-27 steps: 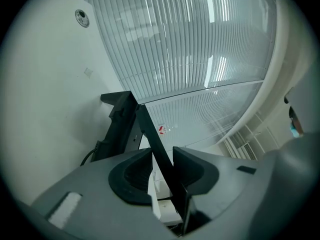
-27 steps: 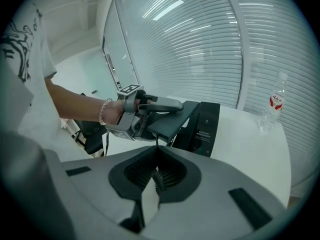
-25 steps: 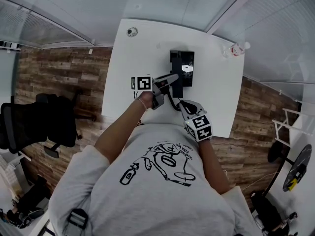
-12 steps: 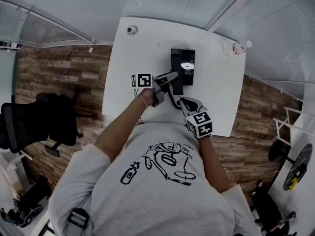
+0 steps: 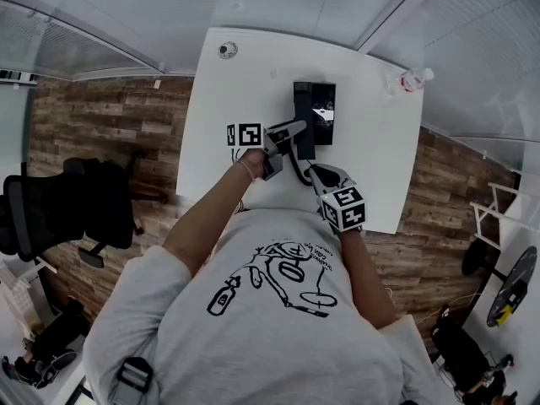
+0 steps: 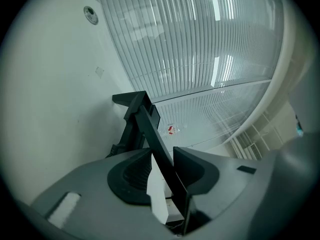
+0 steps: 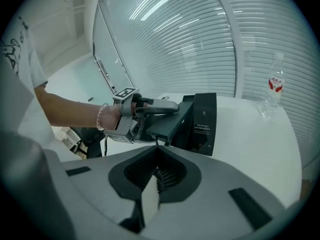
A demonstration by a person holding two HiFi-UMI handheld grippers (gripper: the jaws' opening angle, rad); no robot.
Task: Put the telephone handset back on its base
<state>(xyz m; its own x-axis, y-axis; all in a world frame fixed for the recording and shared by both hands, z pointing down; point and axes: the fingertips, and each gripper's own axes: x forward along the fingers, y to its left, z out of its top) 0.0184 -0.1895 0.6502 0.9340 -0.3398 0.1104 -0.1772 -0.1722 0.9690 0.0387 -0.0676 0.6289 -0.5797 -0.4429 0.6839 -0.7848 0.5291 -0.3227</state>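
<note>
The black telephone base [image 5: 325,99] stands upright on the white table [image 5: 371,167]; in the right gripper view the base [image 7: 202,124] is a dark slab. My left gripper [image 5: 295,132] is shut on the black handset [image 5: 304,148], holding it tilted against the base's left side. In the left gripper view the handset [image 6: 145,124] runs as a slanted bar out of my left gripper [image 6: 165,169]. My right gripper [image 5: 314,173] is shut just below. The left gripper [image 7: 172,105], the handset [image 7: 167,121] and a thin cord show beyond my right gripper [image 7: 156,156]; the cord reaches its jaws.
A clear water bottle [image 5: 409,81] stands at the table's far right corner, the same bottle [image 7: 272,89] showing beside a blind-covered glass wall. A small round object [image 5: 226,51] lies at the far left corner. An office chair [image 5: 59,218] is on the wooden floor to the left.
Both grippers have drifted slightly toward the base, the left one carrying the handset. Their jaws look the same.
</note>
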